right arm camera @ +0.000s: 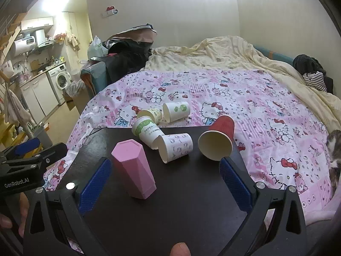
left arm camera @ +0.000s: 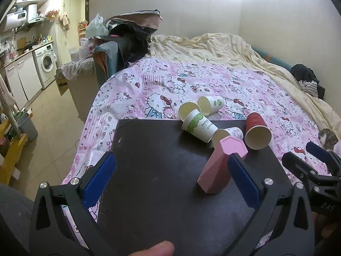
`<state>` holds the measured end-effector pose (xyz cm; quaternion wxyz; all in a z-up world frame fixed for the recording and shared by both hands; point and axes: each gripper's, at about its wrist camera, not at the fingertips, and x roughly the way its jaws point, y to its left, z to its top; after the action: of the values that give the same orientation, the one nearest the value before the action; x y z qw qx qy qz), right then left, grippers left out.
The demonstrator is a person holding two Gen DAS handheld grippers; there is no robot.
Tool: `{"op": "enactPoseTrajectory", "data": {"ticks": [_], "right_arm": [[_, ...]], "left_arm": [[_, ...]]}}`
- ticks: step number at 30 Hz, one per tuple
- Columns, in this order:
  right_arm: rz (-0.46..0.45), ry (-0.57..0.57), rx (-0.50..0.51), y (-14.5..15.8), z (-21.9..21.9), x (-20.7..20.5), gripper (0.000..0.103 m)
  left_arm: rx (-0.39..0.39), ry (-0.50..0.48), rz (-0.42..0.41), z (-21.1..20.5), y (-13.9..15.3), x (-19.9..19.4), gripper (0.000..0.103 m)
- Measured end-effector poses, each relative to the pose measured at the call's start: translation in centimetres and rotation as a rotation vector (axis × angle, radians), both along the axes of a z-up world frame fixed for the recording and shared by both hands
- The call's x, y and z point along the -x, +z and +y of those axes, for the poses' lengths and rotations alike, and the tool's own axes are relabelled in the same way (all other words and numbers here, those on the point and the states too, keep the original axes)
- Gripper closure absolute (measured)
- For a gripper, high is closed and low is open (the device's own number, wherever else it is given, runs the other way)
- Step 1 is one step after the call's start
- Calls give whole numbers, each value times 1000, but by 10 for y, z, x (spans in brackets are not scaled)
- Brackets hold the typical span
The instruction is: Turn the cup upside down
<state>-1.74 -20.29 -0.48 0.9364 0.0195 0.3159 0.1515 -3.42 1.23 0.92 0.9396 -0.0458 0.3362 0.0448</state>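
Bedroom, black board point(right arm camera: 170, 202) on patterned bedspread point(right arm camera: 266, 111). Right gripper point(right arm camera: 165, 181) wide open, empty; left gripper point(left arm camera: 170, 179) same. Pink cup point(right arm camera: 134, 168) stands inverted, just ahead-left of right fingers, likely already flipped. Red cup point(right arm camera: 217, 140) lies on side ahead-right, mouth toward tool, easy approach. White cups point(right arm camera: 174, 149) clustered beyond, crowding reach.

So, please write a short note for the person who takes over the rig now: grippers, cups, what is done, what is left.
Left hand-held gripper: open, holding nothing. Right hand-held gripper: open, holding nothing.
Pink cup stands bottom-up on the black board, so it looks done.
Red cup and patterned cup lie on their sides on the board; three more paper cups lie behind.
Left: probably the red cup next.
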Motion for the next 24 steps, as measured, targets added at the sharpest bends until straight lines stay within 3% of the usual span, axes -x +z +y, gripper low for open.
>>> {"op": "enactPoseTrajectory", "data": {"ticks": [24], "right_arm": [[0,-2,0,0,0,1,0]], "left_arm": [[1,2,-6,1,1,-1,0]]}}
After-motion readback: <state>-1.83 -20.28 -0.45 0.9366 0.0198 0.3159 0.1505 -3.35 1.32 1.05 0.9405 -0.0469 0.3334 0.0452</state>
